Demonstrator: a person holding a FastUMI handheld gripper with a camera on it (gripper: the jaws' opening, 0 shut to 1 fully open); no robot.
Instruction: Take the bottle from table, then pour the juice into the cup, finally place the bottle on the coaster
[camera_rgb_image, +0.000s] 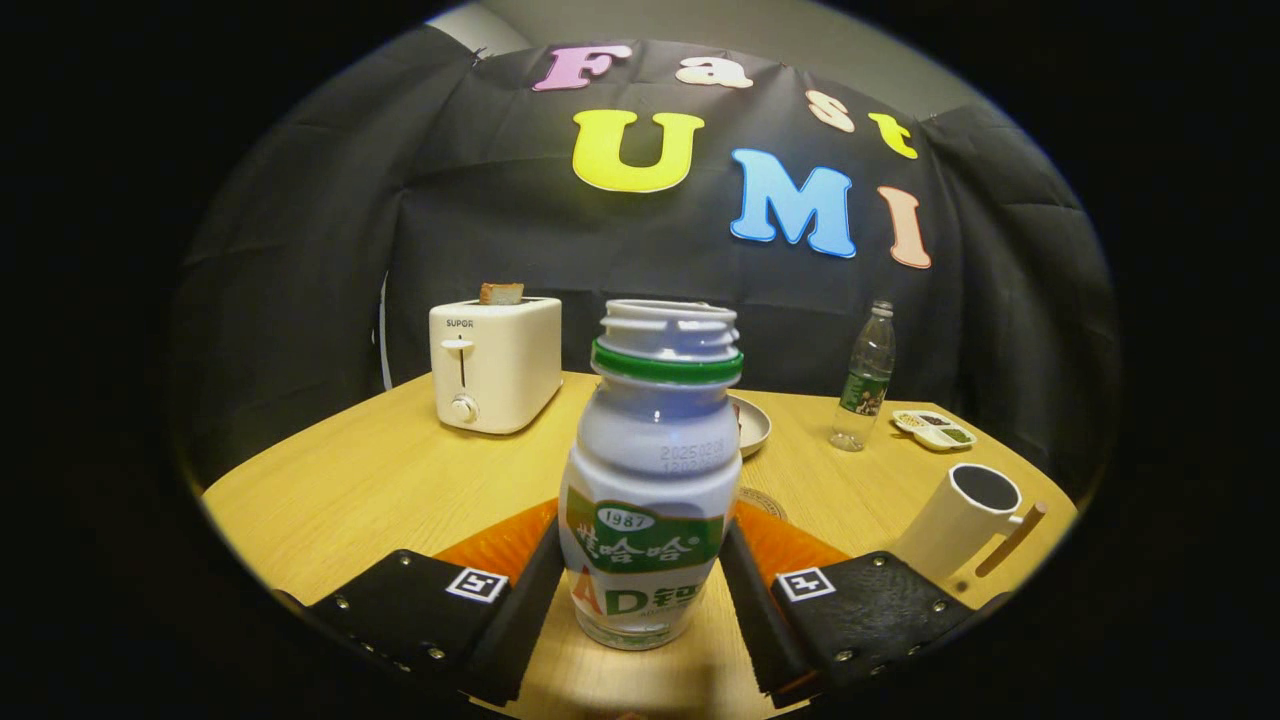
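Note:
A white juice bottle (650, 480) with a green neck ring and green label stands upright between my fingers, its mouth uncapped. My gripper (640, 535) is shut on it, one finger pressing each side of its lower body. Its base is at or just above the wooden table (370, 490); I cannot tell which. A white cup (962, 520) with a wooden handle stands to the right, just beyond my right finger. A small round coaster (765, 503) lies on the table right behind the bottle, partly hidden by it.
A white toaster (495, 365) with a slice of bread in it stands at the back left. Behind the bottle is a shallow plate (752, 425). A clear water bottle (866, 378) and a small divided dish (935, 429) sit at the back right.

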